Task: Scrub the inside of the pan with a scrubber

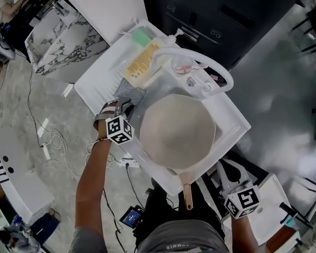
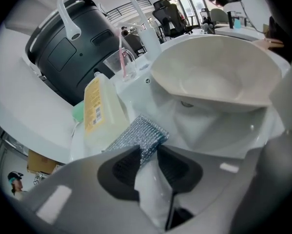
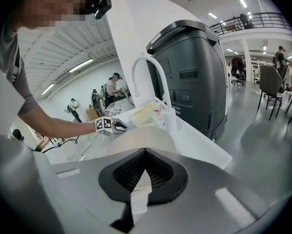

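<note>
with the left gripper (image 2: 148,152) we bracket, jaws apart, the edge of the scrubber (image 2: 136,136) lying at ten o'clock of the pan (image 1: 177,132) in the sink (image 1: 237,121), probably to pinch it, while the right gripper (image 3: 145,152) hangs closed and empty at five o'clock.

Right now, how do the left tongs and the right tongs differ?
The left tongs stand apart with one end of the scrubber between them; the right tongs have their tips together, nothing between. The left tongs reach over the sink beside the pan; the right tongs hang off the sink, near the pan's handle. Each carries a marker cube.
</note>
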### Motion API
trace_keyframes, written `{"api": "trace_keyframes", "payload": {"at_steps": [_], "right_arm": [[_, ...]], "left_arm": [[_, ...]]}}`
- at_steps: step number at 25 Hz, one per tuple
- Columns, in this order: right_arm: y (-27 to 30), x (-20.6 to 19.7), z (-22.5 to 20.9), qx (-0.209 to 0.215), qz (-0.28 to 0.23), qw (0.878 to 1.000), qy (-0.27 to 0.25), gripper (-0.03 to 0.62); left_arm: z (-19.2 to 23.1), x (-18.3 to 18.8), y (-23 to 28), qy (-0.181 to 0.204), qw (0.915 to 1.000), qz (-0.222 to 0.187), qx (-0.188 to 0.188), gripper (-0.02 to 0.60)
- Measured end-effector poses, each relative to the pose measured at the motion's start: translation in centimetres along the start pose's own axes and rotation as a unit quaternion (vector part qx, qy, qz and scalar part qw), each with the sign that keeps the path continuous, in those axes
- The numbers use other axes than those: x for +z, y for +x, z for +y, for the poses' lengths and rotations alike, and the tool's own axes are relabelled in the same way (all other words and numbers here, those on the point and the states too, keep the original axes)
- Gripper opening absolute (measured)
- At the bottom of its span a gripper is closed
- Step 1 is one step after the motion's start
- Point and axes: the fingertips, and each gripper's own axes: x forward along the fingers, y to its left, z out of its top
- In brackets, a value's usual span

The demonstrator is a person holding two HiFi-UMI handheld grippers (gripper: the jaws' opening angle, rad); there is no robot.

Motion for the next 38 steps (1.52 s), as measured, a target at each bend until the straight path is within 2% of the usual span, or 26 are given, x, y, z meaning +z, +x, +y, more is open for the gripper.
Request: {"api": "trace_keyframes", "payload": {"at_steps": [6,10,15,19,24,32,38], "right_arm": [[-0.2,-0.3,0.2,-0.001,-0.001,1.0,0.003,0.002],[-0.2,-0.3,0.2,-0.002,-0.003,1.0,0.005,0.002],[-0.4,-0.4,-0.2,-0.006,-0.008,1.0,0.011,0.002],[-0.4,-0.5,-0.2,-0.007,-0.013,1.0,0.018,0.002],[-0.5,-0.6,-0.2,-0.009,-0.018,1.0,0.024,0.002],[-1.6,-1.5,-1.6,-0.029,-0.025,0.999,0.037,0.002],[-2.7,-2.0,-2.7,-0.04,-0.028,0.998,0.048,0.002]], "left_arm": [[0.1,0.5,-0.5,-0.012,0.9998,-0.015,0.001,0.059],[0.6,0.7,-1.5,-0.028,0.9993,-0.018,0.016,0.04],[2.1,1.9,-4.8,-0.095,0.9934,-0.038,0.051,0.036],[2.0,6.1,-8.1,-0.125,0.9865,-0.08,0.07,0.034],[-0.7,11.7,-8.5,-0.122,0.9858,-0.109,0.039,0.034],[-5.6,17.4,-5.3,-0.081,0.9932,-0.081,-0.018,0.034],[-10.1,22.6,-3.4,-0.067,0.9896,-0.099,-0.08,0.032]]}}
